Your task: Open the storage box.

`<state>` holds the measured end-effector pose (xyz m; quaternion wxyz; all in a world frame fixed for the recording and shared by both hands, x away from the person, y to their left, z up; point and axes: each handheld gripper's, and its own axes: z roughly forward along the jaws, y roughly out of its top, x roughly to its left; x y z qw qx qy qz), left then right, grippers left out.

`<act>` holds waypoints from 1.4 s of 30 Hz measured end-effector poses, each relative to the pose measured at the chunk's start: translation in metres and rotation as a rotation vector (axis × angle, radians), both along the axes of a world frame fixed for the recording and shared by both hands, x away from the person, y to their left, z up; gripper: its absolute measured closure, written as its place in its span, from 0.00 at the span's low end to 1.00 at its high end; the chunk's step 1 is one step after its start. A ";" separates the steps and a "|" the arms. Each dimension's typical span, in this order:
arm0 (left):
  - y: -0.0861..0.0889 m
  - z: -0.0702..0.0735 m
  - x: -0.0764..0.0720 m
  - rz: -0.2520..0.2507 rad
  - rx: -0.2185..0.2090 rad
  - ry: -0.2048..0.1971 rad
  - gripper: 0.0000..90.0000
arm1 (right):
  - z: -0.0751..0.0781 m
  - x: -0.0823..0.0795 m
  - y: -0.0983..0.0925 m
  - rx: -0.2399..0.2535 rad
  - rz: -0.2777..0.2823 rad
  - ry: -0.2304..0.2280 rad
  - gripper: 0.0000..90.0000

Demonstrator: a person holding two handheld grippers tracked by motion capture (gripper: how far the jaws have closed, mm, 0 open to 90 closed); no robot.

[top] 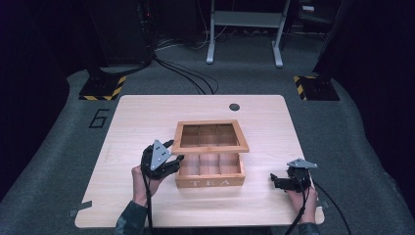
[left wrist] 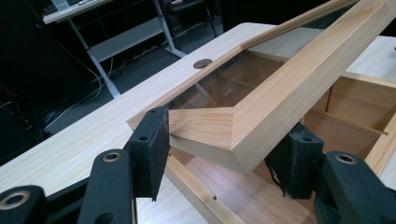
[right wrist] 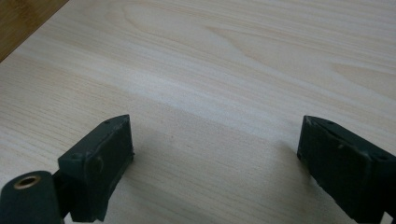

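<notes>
At the near-left corner of the tea box (top: 210, 171), my left gripper (left wrist: 229, 154) has the front corner of the lid (left wrist: 275, 102) between its jaws, and that lid already stands tilted up off the box, hinged along the far side. The jaws are partly closed; the left pad sits against the lid's side face, while the right pad lies just beside or under the front rail, and I cannot tell if it presses there. The box itself sits in the middle of the tabletop (top: 137, 117), its "TEA" front facing me, compartments bare as far as I can see.

To do this lift well, I judge I should swing the corner up and back along the arc of the hinges rather than pull straight up, so the box is not dragged or tipped. A light pinch is enough; squeezing hard on a corner could twist the frame around its glass pane (left wrist: 224, 86).

My right gripper (right wrist: 215, 163) rests near the tabletop's right front, jaws wide apart and empty, well apart from the box. It could steady the box's front if it starts to slide.
</notes>
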<state>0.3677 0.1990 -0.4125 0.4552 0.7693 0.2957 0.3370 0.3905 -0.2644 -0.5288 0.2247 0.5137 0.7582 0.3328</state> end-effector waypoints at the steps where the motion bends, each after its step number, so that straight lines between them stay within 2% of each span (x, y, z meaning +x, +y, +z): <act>1: 0.000 0.001 0.001 -0.003 0.001 0.005 0.49 | 0.000 0.000 0.000 0.000 0.000 0.000 0.11; 7: 0.001 0.007 0.004 0.001 -0.002 0.008 0.51 | 0.000 0.000 0.000 0.000 0.000 0.001 0.11; 15: 0.003 0.019 0.010 -0.001 0.018 0.011 0.55 | 0.000 0.000 0.000 0.000 0.000 0.000 0.11; 33: 0.008 0.037 0.026 -0.015 -0.008 0.033 0.60 | 0.000 0.000 0.000 0.002 0.000 0.000 0.11; 42: 0.010 0.043 0.032 -0.027 0.003 0.048 0.61 | 0.000 0.000 0.000 0.001 0.001 0.000 0.11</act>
